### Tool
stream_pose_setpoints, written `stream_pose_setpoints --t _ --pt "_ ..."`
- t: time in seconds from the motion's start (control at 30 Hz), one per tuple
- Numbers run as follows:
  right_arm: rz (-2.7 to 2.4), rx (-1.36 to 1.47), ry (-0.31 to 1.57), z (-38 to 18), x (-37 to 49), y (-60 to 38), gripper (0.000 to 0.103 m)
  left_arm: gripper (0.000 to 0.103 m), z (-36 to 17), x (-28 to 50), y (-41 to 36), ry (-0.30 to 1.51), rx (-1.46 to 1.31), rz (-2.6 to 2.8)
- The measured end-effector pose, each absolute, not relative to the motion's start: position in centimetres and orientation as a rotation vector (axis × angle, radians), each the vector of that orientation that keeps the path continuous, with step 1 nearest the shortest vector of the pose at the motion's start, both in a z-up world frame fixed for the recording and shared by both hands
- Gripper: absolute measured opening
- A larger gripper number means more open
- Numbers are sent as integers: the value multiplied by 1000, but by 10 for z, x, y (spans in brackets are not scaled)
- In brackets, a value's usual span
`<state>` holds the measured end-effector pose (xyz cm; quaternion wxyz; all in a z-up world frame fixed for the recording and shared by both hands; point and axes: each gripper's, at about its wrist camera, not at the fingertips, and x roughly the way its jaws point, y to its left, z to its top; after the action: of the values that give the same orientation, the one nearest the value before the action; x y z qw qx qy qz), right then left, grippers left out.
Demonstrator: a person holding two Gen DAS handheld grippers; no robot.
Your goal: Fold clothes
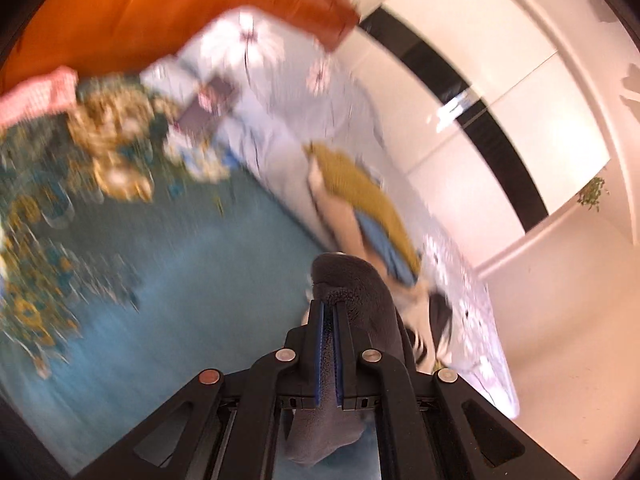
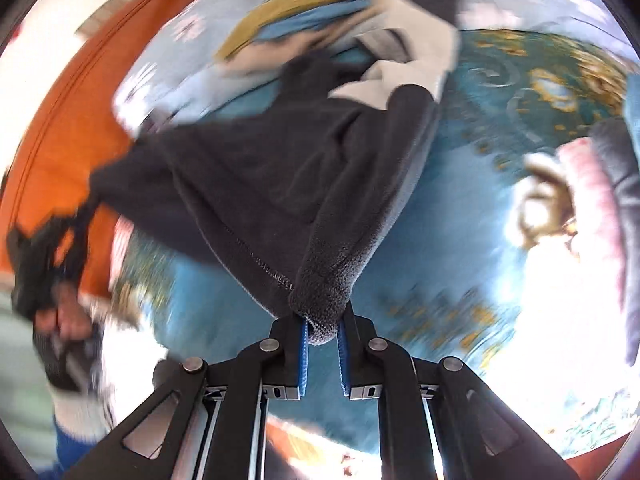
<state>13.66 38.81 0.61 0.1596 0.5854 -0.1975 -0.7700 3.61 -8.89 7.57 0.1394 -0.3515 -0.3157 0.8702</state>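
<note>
A dark grey fleece garment (image 2: 260, 184) hangs stretched between my two grippers above the teal patterned bedspread (image 2: 460, 240). In the right wrist view my right gripper (image 2: 323, 320) is shut on one thick corner of the fleece, its blue pads pressing the hem. My left gripper (image 2: 84, 208) shows blurred at the far left, carried by a gloved hand (image 2: 60, 320), gripping the far corner. In the left wrist view my left gripper (image 1: 329, 306) is shut on the grey fleece (image 1: 352, 280), and a fold of it hangs down behind the pads.
A pile of clothes (image 1: 360, 192) in mustard, blue and cream lies on a pale floral sheet (image 1: 280, 92) beside the teal bedspread (image 1: 180, 260). An orange headboard (image 1: 140, 12) is behind, a white wardrobe (image 1: 480, 80) at the right. A pink cloth (image 2: 592, 208) lies at the right.
</note>
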Motion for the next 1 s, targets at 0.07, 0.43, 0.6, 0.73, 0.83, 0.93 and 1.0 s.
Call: stream_pose_setpoints --t 0.07,0.43,0.6,0.73,0.83,0.93,1.0 --pt "-2168 1693 -516 3 146 376 13 4 85 43 -105 -879 -984 2553" --pt "-2248 2071 -393 -82 143 409 13 5 8 72 -96 -563 -1333 2446" --pt "-2200 2177 -423 -109 135 419 14 7 -1 79 -74 -410 -1376 2388" --pt "-2170 2168 -455 -98 135 421 26 9 10 86 -68 -367 -1359 2359" --pt "-2211 2096 -455 -71 132 428 41 10 15 85 -74 -371 -1355 2351" --pt "-2345 1912 -465 -29 118 439 68 21 24 81 -82 -401 -1332 2350" --pt "-2450 1759 -489 -8 107 444 79 32 29 77 -86 -408 -1324 2372"
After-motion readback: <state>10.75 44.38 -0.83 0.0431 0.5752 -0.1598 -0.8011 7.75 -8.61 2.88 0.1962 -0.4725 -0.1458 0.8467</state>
